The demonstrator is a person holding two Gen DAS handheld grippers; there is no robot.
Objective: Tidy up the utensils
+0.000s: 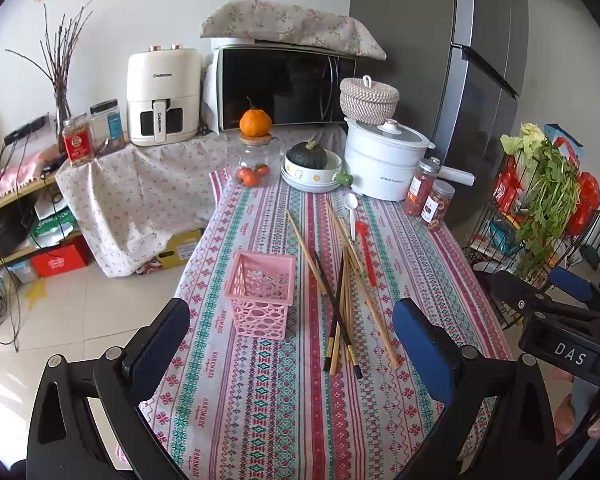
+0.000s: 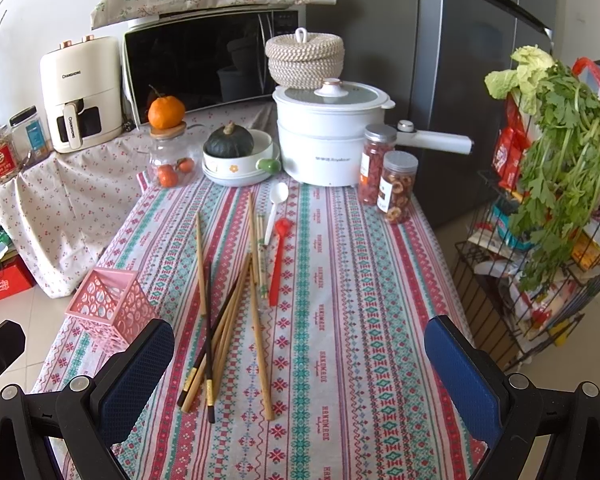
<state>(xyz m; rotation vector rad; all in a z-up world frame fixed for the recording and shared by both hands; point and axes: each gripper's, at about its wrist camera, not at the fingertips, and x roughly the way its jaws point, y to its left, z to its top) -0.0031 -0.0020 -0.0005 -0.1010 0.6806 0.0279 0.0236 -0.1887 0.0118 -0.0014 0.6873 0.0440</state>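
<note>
Hovering over the near end of the table (image 1: 260, 408), I hold my left gripper (image 1: 292, 344) and right gripper (image 2: 300, 364) spread wide, both empty. Woven patterned cloth covers the tabletop, with bare room toward the right edge and near edge. Along the far edge stands a smooth white pot (image 2: 324, 136). A pink plastic basket (image 1: 260, 292), square and pierced with round holes, stands upright near the left edge. Just beside it lie scattered chopsticks (image 2: 220, 320), wooden and dark, crossing each other. Beyond them lie a red spoon (image 2: 278, 256) and white spoon (image 2: 276, 208).
</note>
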